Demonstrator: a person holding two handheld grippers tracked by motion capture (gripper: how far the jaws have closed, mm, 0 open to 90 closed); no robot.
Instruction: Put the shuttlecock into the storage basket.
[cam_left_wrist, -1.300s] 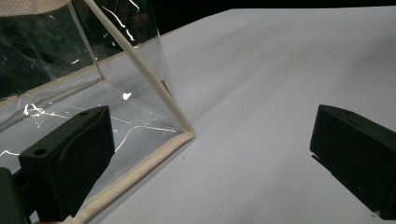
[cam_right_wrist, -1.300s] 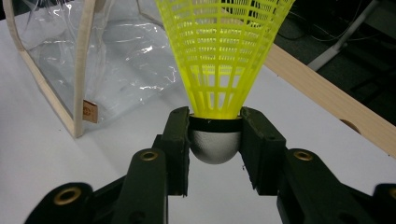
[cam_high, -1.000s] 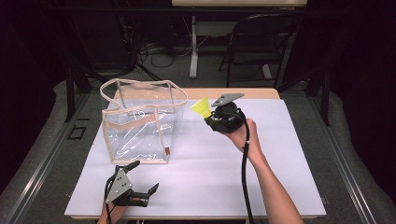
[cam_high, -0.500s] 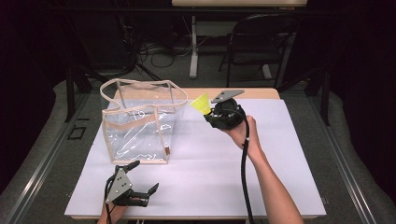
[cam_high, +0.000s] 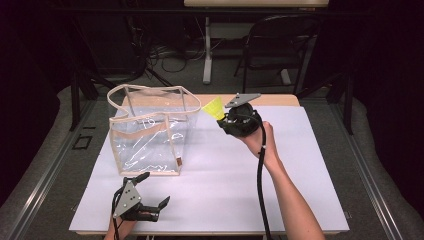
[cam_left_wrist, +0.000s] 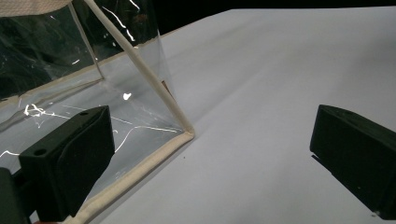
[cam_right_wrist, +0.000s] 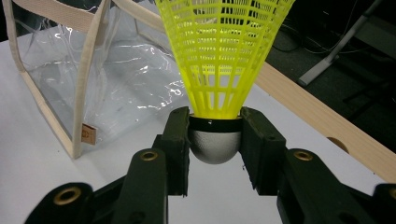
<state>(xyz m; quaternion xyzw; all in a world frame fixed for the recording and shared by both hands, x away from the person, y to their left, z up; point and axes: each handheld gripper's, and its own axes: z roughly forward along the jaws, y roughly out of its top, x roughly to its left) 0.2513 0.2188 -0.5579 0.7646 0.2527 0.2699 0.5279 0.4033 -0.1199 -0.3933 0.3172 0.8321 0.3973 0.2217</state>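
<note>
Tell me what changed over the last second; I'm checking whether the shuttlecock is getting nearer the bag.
The right gripper, shut on the yellow shuttlecock, rose a little and edged toward the clear bag's open top; the shuttlecock is now beside the rim, not yet inside. Nothing was let go or newly gripped. The left gripper stayed open, low on the table in front of the bag, and the bag kept its place.

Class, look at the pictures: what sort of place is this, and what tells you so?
Probably a lab or workshop set up for recording. A white table stands in a dark room, with cables on the floor behind it and a folding chair beyond.
</note>
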